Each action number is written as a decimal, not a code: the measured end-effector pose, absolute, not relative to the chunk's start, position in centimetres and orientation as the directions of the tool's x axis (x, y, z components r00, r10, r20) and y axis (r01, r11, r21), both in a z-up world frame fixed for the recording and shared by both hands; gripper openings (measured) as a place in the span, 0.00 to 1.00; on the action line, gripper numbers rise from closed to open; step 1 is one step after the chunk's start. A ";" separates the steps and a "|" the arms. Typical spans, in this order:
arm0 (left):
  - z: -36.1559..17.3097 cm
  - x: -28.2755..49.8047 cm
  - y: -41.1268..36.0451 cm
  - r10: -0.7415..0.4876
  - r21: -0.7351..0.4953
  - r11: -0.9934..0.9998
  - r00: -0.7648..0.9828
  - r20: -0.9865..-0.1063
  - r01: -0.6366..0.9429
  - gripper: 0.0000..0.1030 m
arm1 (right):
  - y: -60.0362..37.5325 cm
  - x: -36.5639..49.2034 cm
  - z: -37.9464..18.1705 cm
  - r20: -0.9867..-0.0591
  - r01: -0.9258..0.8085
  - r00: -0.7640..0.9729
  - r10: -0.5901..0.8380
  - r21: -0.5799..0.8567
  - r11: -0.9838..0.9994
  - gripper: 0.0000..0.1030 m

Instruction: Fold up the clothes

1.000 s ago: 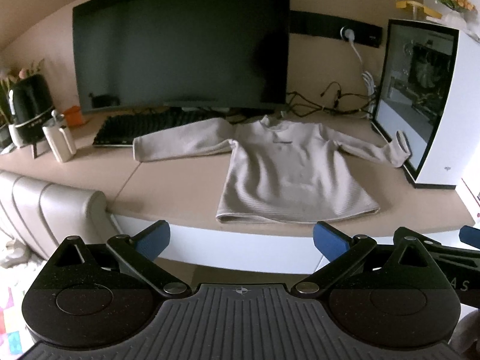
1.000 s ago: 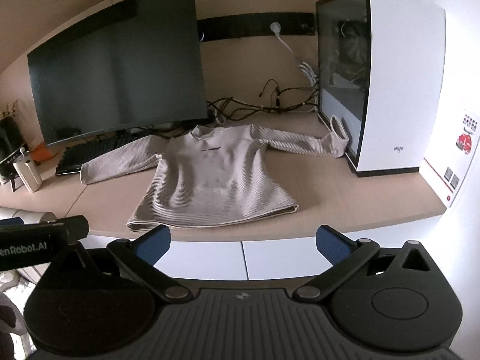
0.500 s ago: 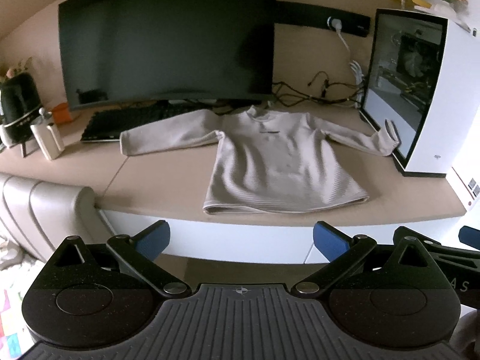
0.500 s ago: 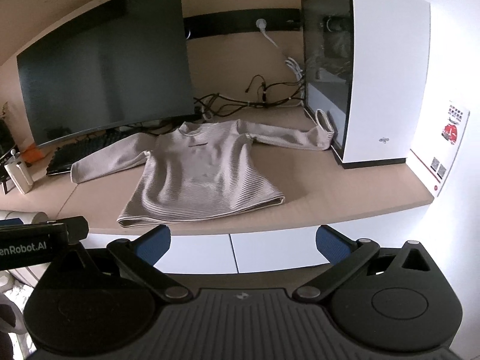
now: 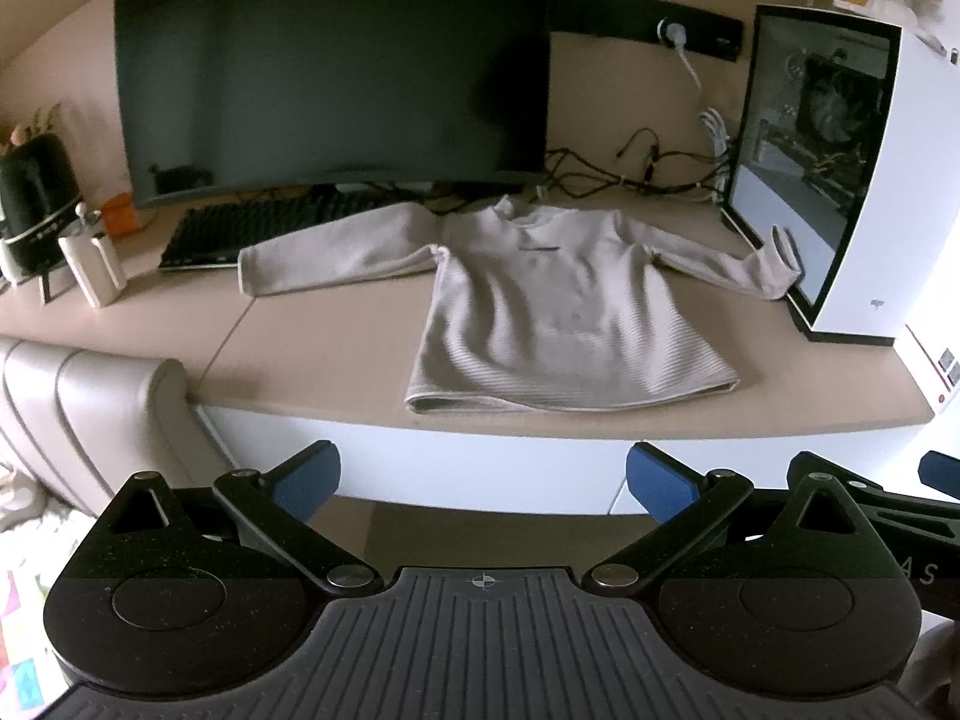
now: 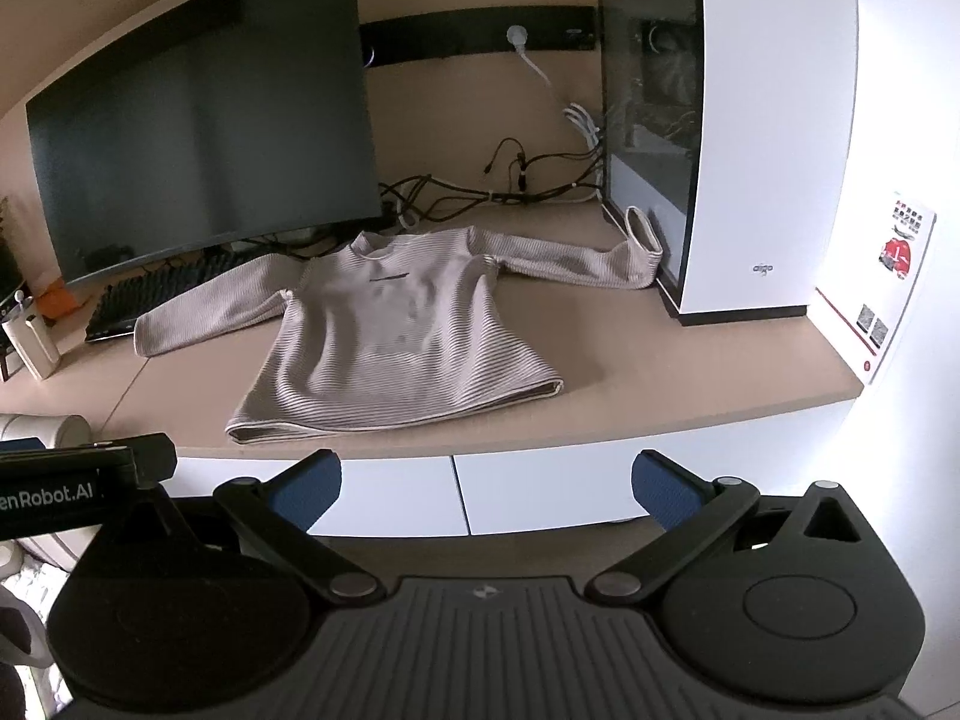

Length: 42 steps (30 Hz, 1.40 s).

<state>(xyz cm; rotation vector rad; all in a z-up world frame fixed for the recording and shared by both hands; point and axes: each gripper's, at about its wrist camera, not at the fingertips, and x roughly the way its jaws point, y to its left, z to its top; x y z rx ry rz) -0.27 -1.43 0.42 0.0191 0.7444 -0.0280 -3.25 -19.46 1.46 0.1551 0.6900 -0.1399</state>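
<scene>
Both claws, left gripper (image 5: pixel 480 474) and right gripper (image 6: pixel 486 477), are hanging released, short of the sweater (image 6: pixel 384 330). Its cuff (image 6: pixel 639 234) is leaning on the computer case (image 6: pixel 750 150); tugging risks snagging cables (image 6: pixel 510 186).

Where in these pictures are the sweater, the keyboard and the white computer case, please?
sweater (image 5: pixel 558 312): left wrist view, middle of its chest.
keyboard (image 5: pixel 240 228): left wrist view, its keys, under the monitor.
white computer case (image 6: pixel 774 138): right wrist view, its white side panel.

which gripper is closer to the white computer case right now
Right. The right gripper hangs off the desk edge nearer the white computer case; the left gripper sits farther left.
</scene>
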 end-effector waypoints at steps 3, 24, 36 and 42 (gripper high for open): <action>0.2 -0.2 -1.2 -0.021 0.004 0.999 0.729 -0.684 0.032 1.00 | -19.5 -3.1 1.4 -0.647 0.173 0.759 -0.070 0.097 0.980 1.00; -0.4 0.2 -1.3 -0.030 -0.007 0.999 0.715 -0.699 0.035 1.00 | -19.8 -2.8 0.6 -0.652 0.161 0.755 -0.062 0.093 0.983 1.00; -0.7 0.6 -1.6 -0.026 -0.008 1.000 0.700 -0.713 0.029 1.00 | -19.9 -2.6 -0.1 -0.665 0.155 0.745 -0.053 0.096 0.983 1.00; -0.9 0.7 -1.4 -0.023 -0.007 1.000 0.698 -0.716 0.026 1.00 | -19.8 -2.5 -0.3 -0.669 0.149 0.742 -0.048 0.095 0.984 1.00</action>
